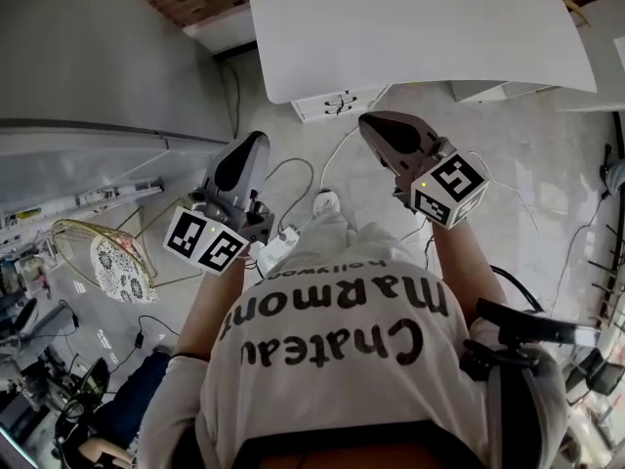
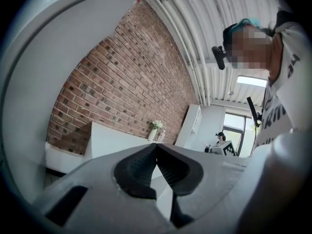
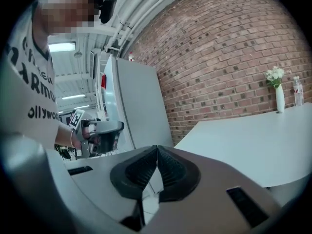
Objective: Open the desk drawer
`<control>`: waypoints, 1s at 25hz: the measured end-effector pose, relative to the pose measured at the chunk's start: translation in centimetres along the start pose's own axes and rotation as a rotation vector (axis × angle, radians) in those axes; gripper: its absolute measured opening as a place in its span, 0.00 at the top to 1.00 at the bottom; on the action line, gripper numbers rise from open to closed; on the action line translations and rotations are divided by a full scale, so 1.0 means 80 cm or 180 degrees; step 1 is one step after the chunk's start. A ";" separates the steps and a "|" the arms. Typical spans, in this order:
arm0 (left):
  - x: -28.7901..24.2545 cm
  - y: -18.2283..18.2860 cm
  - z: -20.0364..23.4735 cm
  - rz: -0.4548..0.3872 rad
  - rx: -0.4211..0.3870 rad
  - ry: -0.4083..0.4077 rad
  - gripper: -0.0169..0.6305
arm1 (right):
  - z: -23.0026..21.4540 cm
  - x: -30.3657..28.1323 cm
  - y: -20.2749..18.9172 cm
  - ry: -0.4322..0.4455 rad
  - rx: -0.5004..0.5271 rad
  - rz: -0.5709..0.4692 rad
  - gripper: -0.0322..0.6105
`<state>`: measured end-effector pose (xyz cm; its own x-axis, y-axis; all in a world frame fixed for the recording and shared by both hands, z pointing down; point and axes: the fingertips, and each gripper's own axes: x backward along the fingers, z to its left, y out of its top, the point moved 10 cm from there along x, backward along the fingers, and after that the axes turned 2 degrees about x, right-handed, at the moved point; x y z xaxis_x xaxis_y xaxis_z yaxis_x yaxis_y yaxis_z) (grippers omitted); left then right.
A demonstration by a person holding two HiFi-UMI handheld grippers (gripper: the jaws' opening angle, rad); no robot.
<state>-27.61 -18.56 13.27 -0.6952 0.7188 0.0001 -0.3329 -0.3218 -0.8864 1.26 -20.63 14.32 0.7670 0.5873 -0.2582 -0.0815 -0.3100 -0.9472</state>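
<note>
Out in front of the person, the left gripper (image 1: 256, 141) and right gripper (image 1: 366, 122) both have jaws pressed together, holding nothing. Further ahead, the drawer (image 1: 337, 103) sits under the desk (image 1: 410, 27), apparently shut and well apart from both. This looks like the approach; next, one gripper must reach the handle and part its jaws.

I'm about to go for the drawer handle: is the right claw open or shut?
Shut. In the right gripper view, the right claw has its two ribbed pads meeting at the tips, with nothing between them.
</note>
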 end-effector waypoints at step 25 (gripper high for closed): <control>-0.029 -0.237 0.028 0.0173 -0.0049 0.0425 0.95 | -0.101 -0.033 -0.232 -0.0205 0.0229 0.0267 0.93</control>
<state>-21.13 -15.47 31.07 -0.6206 0.7765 -0.1089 -0.2864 -0.3538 -0.8904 5.85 -22.47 34.08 0.7134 0.6091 -0.3465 -0.1909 -0.3069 -0.9324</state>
